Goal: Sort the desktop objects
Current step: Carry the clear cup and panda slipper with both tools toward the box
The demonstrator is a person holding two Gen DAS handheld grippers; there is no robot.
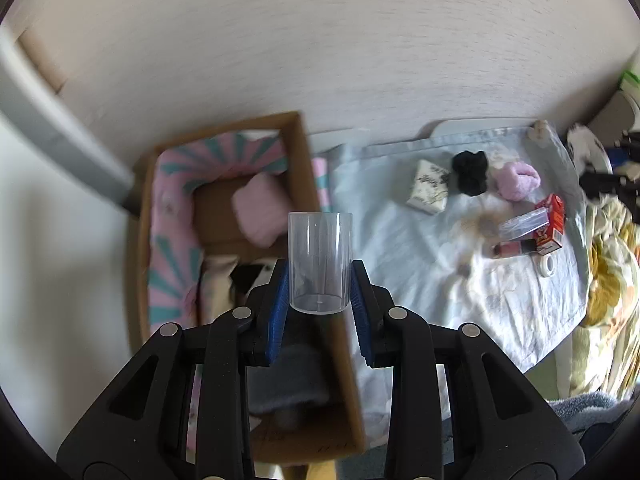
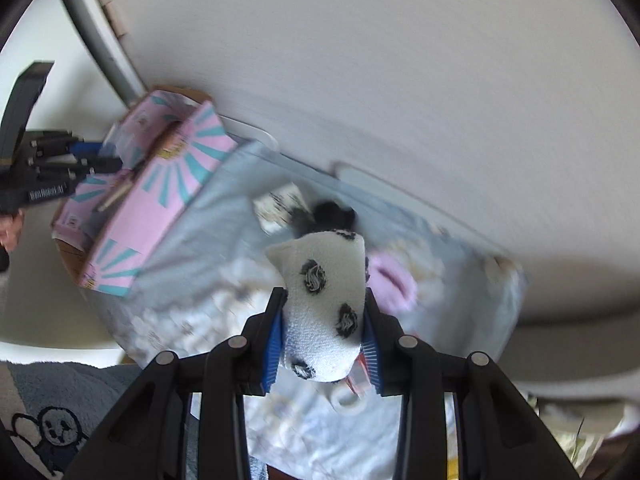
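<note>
My left gripper (image 1: 320,292) is shut on a clear plastic cup (image 1: 320,260), held upright above the right wall of a cardboard box (image 1: 306,160) lined with pink and teal paper. My right gripper (image 2: 325,332) is shut on a white sock with black spots (image 2: 324,304), lifted over the pale blue cloth (image 2: 224,216). On that cloth (image 1: 400,248) lie a white patterned packet (image 1: 428,192), a black scrunchie (image 1: 470,172), a pink fluffy piece (image 1: 516,180), a red carton (image 1: 554,224), a clear tube (image 1: 524,224), a lipstick-like tube (image 1: 514,247) and a small white roll (image 1: 547,266).
Inside the box lie a pink pad (image 1: 260,212) and a black-and-white item (image 1: 248,276). A white wall rises behind the cloth. A yellow flowered fabric (image 1: 612,272) lies at the right edge. In the right wrist view the left gripper's body (image 2: 44,176) and a hand (image 2: 10,228) show beside the box (image 2: 160,184).
</note>
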